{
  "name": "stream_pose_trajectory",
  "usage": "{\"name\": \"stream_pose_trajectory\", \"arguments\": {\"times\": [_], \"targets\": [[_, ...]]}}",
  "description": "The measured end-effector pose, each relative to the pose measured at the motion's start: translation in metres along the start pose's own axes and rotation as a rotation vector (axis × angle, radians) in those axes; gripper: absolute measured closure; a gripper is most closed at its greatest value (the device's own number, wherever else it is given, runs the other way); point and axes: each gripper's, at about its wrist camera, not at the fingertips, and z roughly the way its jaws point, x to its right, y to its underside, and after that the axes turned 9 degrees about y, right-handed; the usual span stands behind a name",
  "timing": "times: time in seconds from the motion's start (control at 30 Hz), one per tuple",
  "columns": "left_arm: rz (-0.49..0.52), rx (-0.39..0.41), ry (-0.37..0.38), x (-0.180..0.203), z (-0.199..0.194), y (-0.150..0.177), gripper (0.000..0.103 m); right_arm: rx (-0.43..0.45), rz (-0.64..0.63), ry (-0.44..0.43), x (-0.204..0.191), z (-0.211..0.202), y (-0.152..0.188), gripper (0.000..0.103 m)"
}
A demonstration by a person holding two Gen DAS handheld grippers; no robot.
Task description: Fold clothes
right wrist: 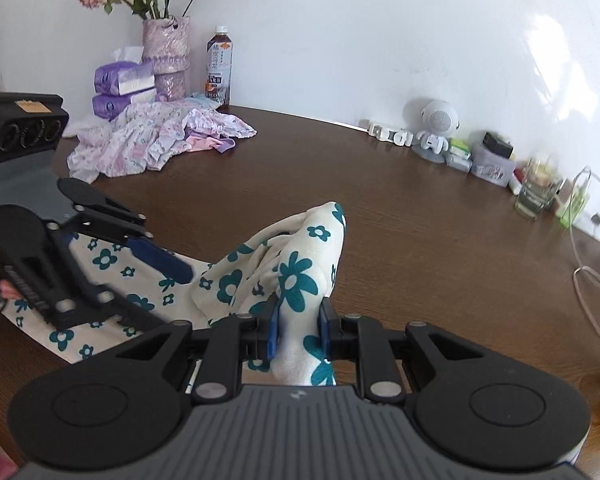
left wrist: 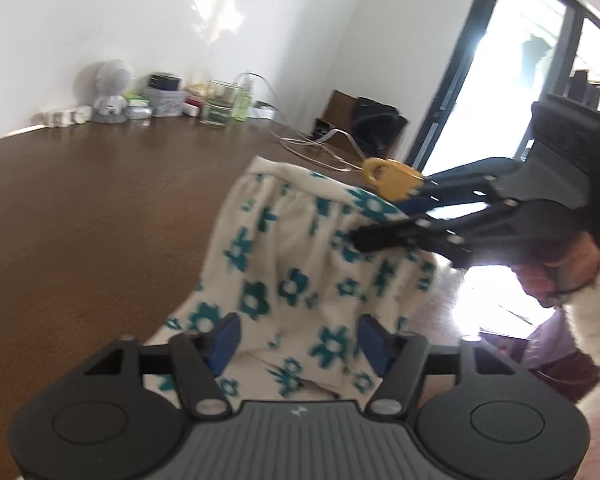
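Two grippers work on one cream fleece garment with teal flower print, which lies on the near part of the dark brown wooden table. The right gripper pinches a raised fold of this cloth between its blue pads. The left gripper has its jaws spread wide above the cloth, holding nothing. Far left, a heap of pink and lilac clothes rests near a purple vase.
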Motion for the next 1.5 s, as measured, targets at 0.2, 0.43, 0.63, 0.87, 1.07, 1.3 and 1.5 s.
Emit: {"name": "stream_pose_trajectory", "arguments": {"times": [0.2,0.43,0.63,0.87,1.07,1.3,1.5], "targets": [[0.131,-0.083,-0.100,0.019,0.034,0.004,0.036,0.016,-0.134,0.074,-0.025,-0.006,-0.011,0.085],[0.172,-0.047,-0.126,0.032,0.013,0.015,0.037,0.030,-0.254,0.145,-0.060,-0.009,-0.020,0.085],[0.104,0.009,-0.186,0.031,-0.041,0.035,0.036,0.034,-0.266,0.131,-0.083,-0.014,-0.031,0.084],[0.049,0.064,-0.223,0.024,-0.084,0.052,0.036,0.044,-0.318,0.099,-0.125,-0.012,-0.034,0.083],[0.044,0.080,-0.239,0.021,-0.107,0.064,0.032,0.034,-0.370,0.063,-0.164,0.003,-0.027,0.082],[-0.012,0.084,-0.246,0.009,-0.120,0.076,0.032,0.026,-0.376,0.037,-0.190,0.017,-0.008,0.082],[-0.074,0.132,-0.258,-0.004,-0.129,0.079,0.032,0.049,-0.411,0.041,-0.202,0.017,0.005,0.081]]}}
